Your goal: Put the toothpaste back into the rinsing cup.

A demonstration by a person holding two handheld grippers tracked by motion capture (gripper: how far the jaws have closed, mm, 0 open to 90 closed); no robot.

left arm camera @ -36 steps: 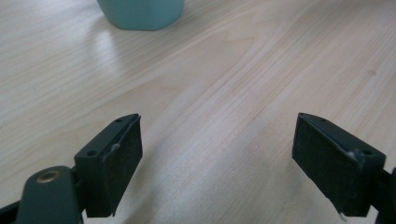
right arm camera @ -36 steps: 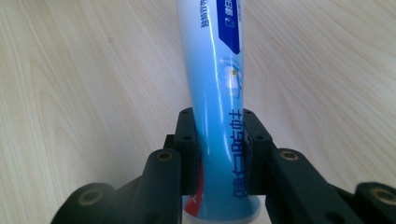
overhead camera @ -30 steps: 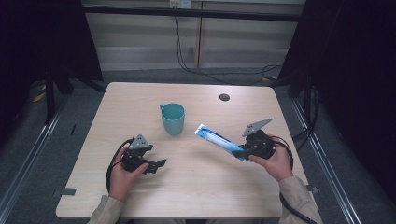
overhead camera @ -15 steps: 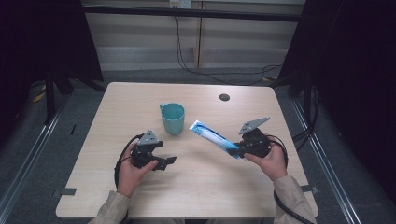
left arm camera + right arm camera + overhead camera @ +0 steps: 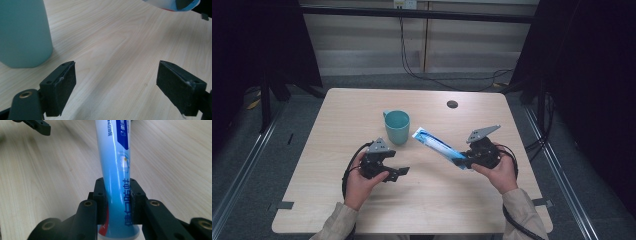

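The fingers of the right gripper are clamped on the lower end of a blue-and-white toothpaste tube, one pad on each flat side; in the right gripper view the tube rises straight out between them. In the high view its long axis runs from the grip toward about 10 o'clock, the free flat end near the teal mug and held above the table. The left gripper has its fingers spread wide with nothing between them, low over bare wood, the mug at about 10 o'clock from them.
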